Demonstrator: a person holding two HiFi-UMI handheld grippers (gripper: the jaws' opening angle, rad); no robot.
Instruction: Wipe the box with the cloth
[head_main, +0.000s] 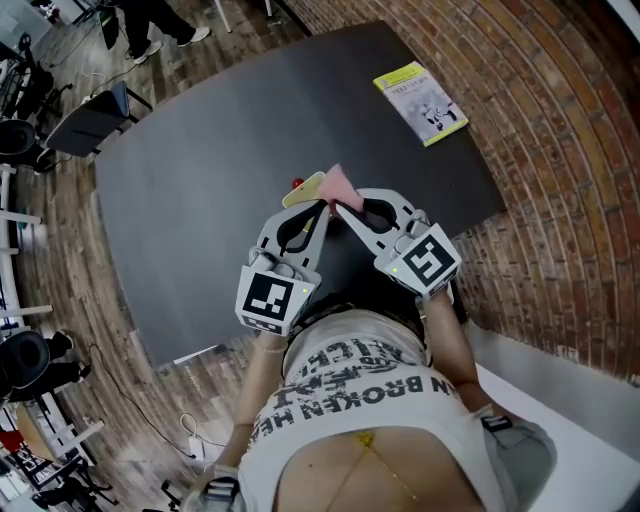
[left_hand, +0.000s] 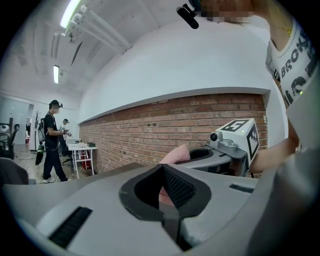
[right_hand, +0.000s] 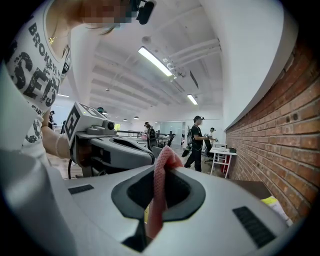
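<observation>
A flat yellow box (head_main: 303, 189) with a red spot at its far corner shows over the dark table (head_main: 200, 200), just beyond the tips of both grippers. My right gripper (head_main: 337, 207) is shut on a pink mesh cloth (head_main: 340, 182). In the right gripper view the cloth (right_hand: 159, 185) stands up between the jaws (right_hand: 155, 172). My left gripper (head_main: 320, 205) is shut with nothing showing between its jaws (left_hand: 162, 170), tip to tip with the right one. From the left gripper view the box is hidden and only the cloth (left_hand: 176, 155) peeks out behind the tips.
A yellow-green booklet (head_main: 421, 102) lies near the table's far right corner. A brick wall (head_main: 560, 150) runs along the table's right side. Office chairs (head_main: 95, 118) stand off the far left corner, and people (left_hand: 51, 140) stand in the room beyond.
</observation>
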